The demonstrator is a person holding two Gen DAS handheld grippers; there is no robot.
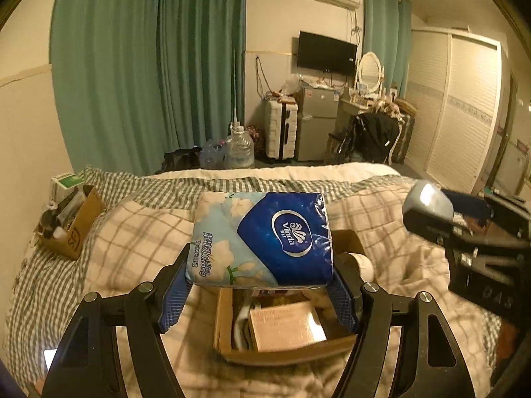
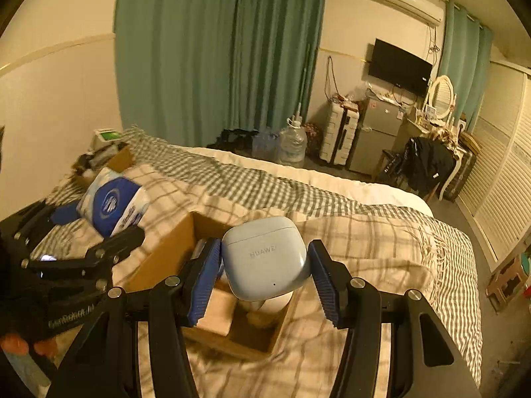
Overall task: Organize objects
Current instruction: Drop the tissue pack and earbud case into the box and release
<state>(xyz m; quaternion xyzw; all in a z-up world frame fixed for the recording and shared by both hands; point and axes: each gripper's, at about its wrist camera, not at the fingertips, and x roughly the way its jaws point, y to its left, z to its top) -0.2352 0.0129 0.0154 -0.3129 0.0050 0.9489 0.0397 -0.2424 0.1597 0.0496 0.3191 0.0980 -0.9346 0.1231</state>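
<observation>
Crinkly plastic tissue pack (image 1: 262,238) pinched in left hand-held gripper (image 1: 260,285); smooth rounded earbud case (image 2: 264,258) clamped in right hand-held gripper (image 2: 265,275).

So the open cardboard box (image 1: 285,351) sat on the bed (image 1: 132,232), right under the tissue pack (image 1: 262,238) held between the left tongs (image 1: 262,285). Earbuds case (image 2: 265,262) hung over that same box in the right tongs (image 2: 265,265). A second box (image 1: 71,229) sat on the bed's far left, and the water jug (image 1: 239,149) was on the floor behind the bed.
</observation>
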